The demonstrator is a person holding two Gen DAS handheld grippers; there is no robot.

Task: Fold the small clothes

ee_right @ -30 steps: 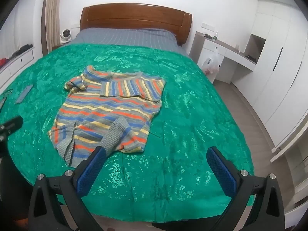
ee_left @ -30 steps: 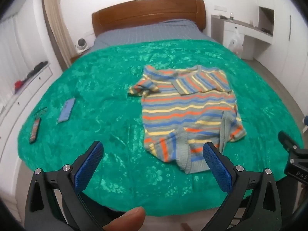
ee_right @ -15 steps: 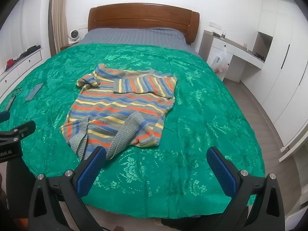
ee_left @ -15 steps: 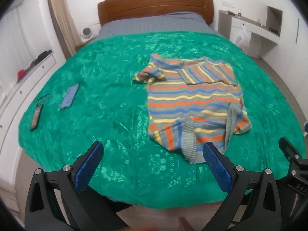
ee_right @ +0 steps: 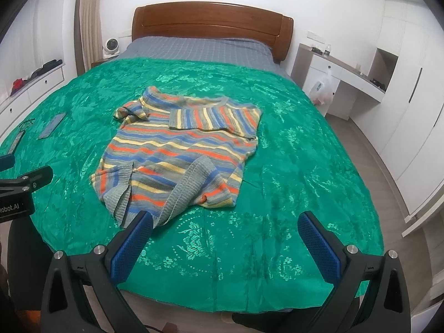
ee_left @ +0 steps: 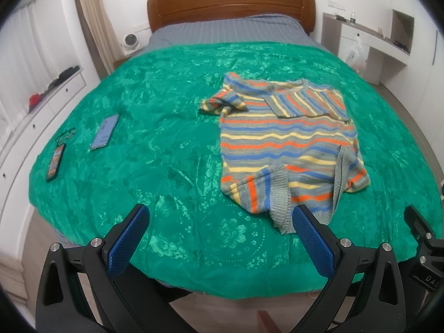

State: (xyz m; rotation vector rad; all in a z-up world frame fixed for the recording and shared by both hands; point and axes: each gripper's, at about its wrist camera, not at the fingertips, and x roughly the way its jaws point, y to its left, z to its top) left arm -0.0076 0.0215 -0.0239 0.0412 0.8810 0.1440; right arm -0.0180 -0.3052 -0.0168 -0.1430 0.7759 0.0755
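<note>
A small striped sweater [ee_left: 288, 141] in grey, blue, orange and yellow lies rumpled on the green bedspread [ee_left: 166, 144]. Its hem is turned up and one sleeve is bunched at the far left. It also shows in the right wrist view [ee_right: 183, 149]. My left gripper [ee_left: 219, 236] is open and empty, above the near edge of the bed, just short of the sweater's hem. My right gripper [ee_right: 224, 238] is open and empty, above the near edge, right of the hem. Each gripper's body shows at the edge of the other's view.
Two phones [ee_left: 105, 131] [ee_left: 55, 161] lie on the bedspread at the left. A wooden headboard [ee_left: 230, 5] stands at the far end. White drawers [ee_left: 41, 105] run along the left, and a white desk [ee_right: 347, 75] and wardrobe [ee_right: 410, 111] stand at the right.
Both grippers have drawn back and risen slightly, so more of the bed's near edge and the floor shows. The sweater has not moved. Both grippers stay open.
</note>
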